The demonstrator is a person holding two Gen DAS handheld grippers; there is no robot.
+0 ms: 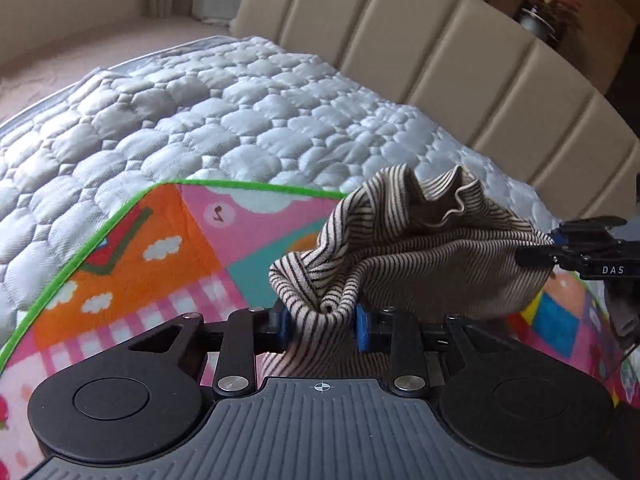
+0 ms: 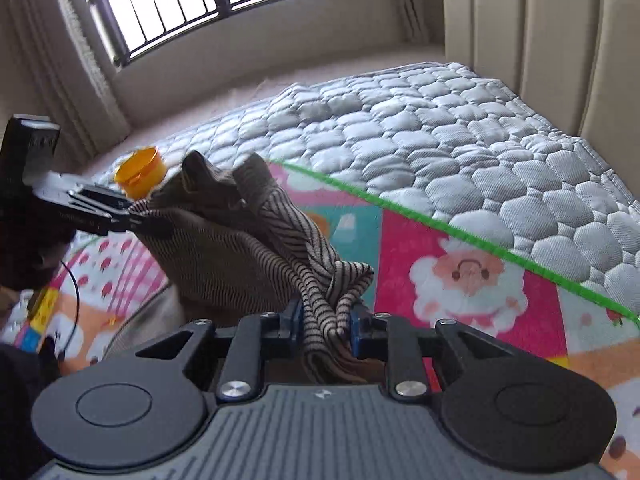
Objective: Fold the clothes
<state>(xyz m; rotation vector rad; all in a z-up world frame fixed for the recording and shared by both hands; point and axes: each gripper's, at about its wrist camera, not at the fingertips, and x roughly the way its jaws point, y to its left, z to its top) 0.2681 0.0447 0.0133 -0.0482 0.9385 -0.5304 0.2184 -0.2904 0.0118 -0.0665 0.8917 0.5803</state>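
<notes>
Left wrist: left tool (image 1: 322, 322), right tool (image 2: 324, 326) each nearly closed, pinching striped garment (image 1: 420, 248).

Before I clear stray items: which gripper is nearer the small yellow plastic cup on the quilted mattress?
Left. The left gripper, pinching the striped garment, sits right beside the yellow cup. The right gripper holds the garment's other end, farther off.

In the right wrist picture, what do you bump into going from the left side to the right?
The other claw → yellow cup → stripy cloth → Santa picture on the blanket → quilted mattress.
</notes>
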